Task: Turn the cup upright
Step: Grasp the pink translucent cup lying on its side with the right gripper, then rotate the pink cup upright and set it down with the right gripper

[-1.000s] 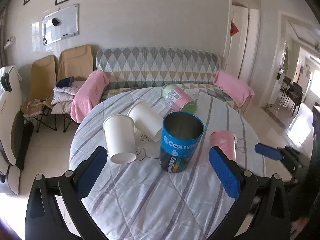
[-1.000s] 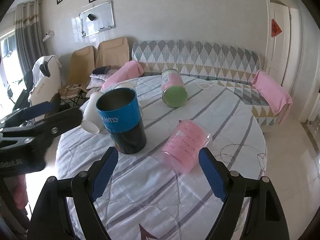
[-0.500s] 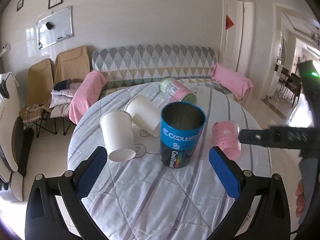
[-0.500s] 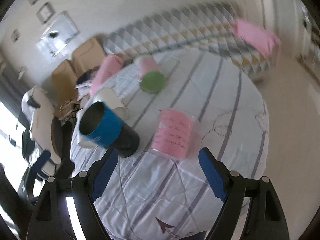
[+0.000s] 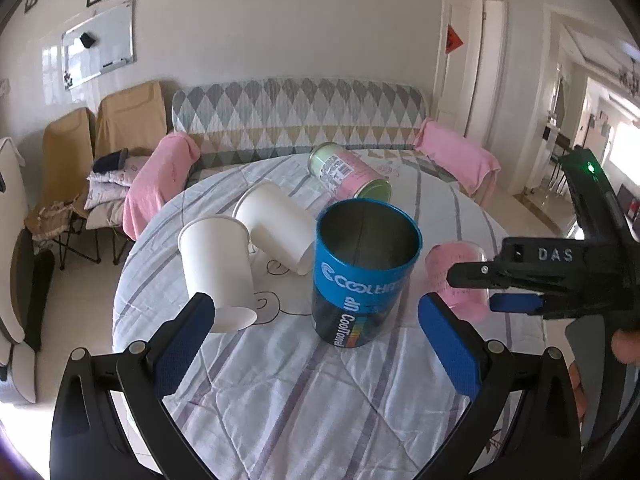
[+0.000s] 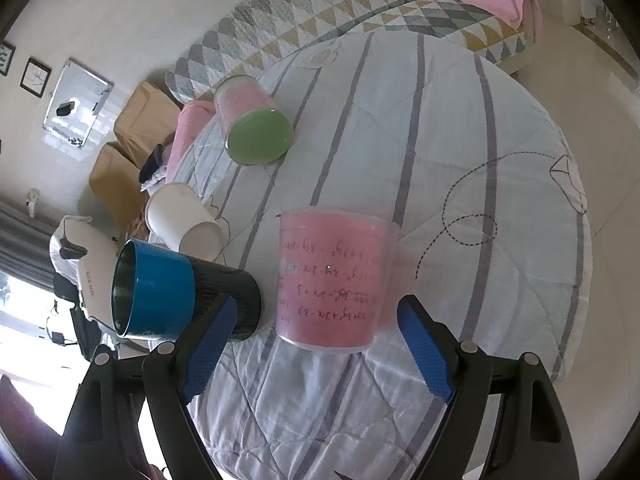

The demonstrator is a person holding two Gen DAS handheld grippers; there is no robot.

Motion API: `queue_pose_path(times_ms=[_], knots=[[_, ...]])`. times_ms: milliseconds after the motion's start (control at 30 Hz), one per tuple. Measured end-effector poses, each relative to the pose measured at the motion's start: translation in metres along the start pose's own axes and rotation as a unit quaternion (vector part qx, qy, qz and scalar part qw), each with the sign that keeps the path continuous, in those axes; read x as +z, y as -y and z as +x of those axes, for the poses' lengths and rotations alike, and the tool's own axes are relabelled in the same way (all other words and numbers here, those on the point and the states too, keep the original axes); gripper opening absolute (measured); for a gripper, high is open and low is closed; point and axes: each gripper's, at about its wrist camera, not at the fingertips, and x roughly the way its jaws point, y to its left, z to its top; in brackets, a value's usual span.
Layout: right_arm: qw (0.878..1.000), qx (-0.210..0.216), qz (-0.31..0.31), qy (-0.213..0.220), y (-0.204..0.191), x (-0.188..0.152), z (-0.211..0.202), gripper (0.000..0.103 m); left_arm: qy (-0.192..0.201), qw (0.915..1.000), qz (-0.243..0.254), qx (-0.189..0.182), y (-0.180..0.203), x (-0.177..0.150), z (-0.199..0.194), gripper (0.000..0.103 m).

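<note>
A pink translucent cup (image 6: 332, 280) with handwriting stands upside down on the round table; in the left wrist view it (image 5: 456, 276) shows behind my right gripper's fingers (image 5: 516, 303). My right gripper (image 6: 316, 350) is open, rolled sideways, just short of the cup, with the cup between the lines of its fingers. My left gripper (image 5: 316, 344) is open and empty, facing a blue upright tin (image 5: 366, 268).
Two white paper cups (image 5: 216, 264) (image 5: 276, 228) and a pink-and-green can (image 5: 348, 172) lie on the striped tablecloth (image 5: 304, 400). The blue tin (image 6: 176, 292) stands just left of the pink cup. A sofa (image 5: 296, 108) and chairs stand behind the table.
My right gripper has rolled sideways and moved closer to the pink cup. It has come into the left wrist view from the right. My left gripper has edged nearer the blue tin.
</note>
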Motion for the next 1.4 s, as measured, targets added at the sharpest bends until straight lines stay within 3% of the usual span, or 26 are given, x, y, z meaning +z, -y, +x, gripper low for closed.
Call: queue_pose_path(times_ms=[333, 467, 633, 700, 967, 1000, 1067, 1233, 1333, 1400], knots=[[1.0, 0.004, 0.014, -0.017, 0.009, 0.02, 0.021, 0.084, -0.006, 0.9999, 0.012, -0.004, 0.004, -0.003, 0.004, 0.103], [1.0, 0.006, -0.014, 0.017, 0.006, 0.018, 0.017, 0.083, -0.009, 0.9999, 0.013, -0.005, 0.005, -0.002, 0.008, 0.103], [0.997, 0.017, -0.061, 0.046, 0.002, 0.007, 0.015, 0.067, -0.02, 0.9998, 0.007, -0.006, 0.001, -0.004, 0.013, 0.103], [0.996, 0.022, -0.069, 0.047, 0.003, 0.002, 0.017, 0.066, -0.023, 0.9997, 0.005, -0.003, 0.0, -0.005, 0.014, 0.103], [0.998, 0.056, -0.041, 0.001, 0.009, 0.014, 0.036, 0.066, -0.028, 0.9996, 0.008, 0.003, -0.003, -0.007, 0.015, 0.103], [0.998, 0.058, -0.039, -0.006, 0.008, 0.02, 0.038, 0.067, -0.029, 0.9996, 0.008, 0.003, -0.003, -0.007, 0.014, 0.103], [0.997, 0.058, -0.039, -0.023, 0.006, 0.026, 0.041, 0.079, -0.027, 0.9996, 0.006, 0.002, -0.004, -0.007, 0.015, 0.103], [0.997, 0.04, -0.059, -0.031, 0.002, 0.036, 0.051, 0.079, -0.029, 0.9996, 0.007, 0.003, -0.005, -0.006, 0.018, 0.103], [0.996, 0.045, -0.074, -0.01, 0.002, 0.034, 0.046, 0.067, -0.029, 0.9995, 0.005, 0.005, -0.007, -0.006, 0.02, 0.103], [0.995, 0.055, -0.087, 0.005, 0.0, 0.031, 0.042, 0.066, -0.031, 0.9995, 0.005, 0.006, -0.007, -0.006, 0.02, 0.103]])
